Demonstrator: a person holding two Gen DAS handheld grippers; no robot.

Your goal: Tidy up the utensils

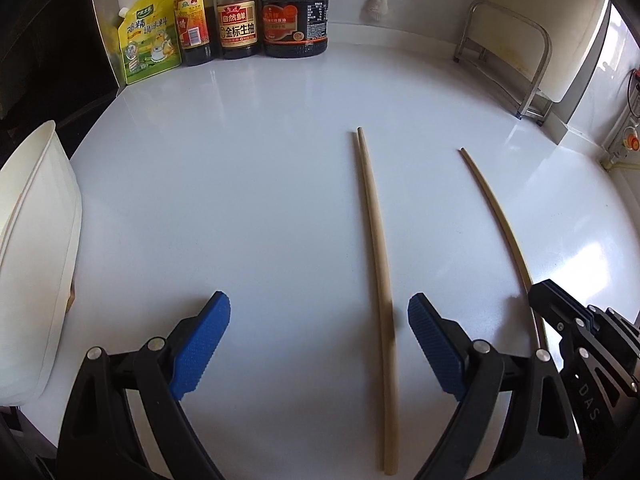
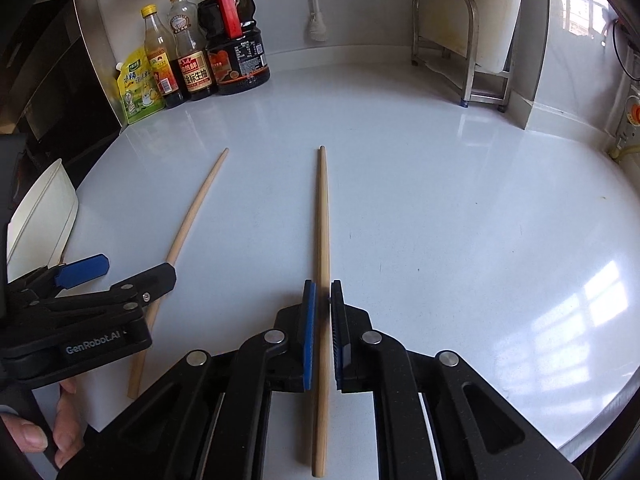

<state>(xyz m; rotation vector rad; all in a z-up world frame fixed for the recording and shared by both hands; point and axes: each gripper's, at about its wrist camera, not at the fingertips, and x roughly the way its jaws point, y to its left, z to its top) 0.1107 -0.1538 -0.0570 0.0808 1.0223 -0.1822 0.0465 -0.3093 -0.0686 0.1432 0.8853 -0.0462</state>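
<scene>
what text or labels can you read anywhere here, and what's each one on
"GenRobot.AI": body of the left gripper.
"DAS": body of the right gripper.
"金标生抽": label of the soy sauce bottle.
The yellow pouch, the small bottle and the large dark jug carry print too small or blurred to read.

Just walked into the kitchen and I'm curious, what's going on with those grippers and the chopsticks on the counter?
A person is tidying chopsticks on a white counter with two handheld grippers. The right gripper is shut on one chopstick. The left gripper is open, its fingers on either side of a pair of chopsticks lying together, not yet gripped. A white container sits at the left edge.
</scene>
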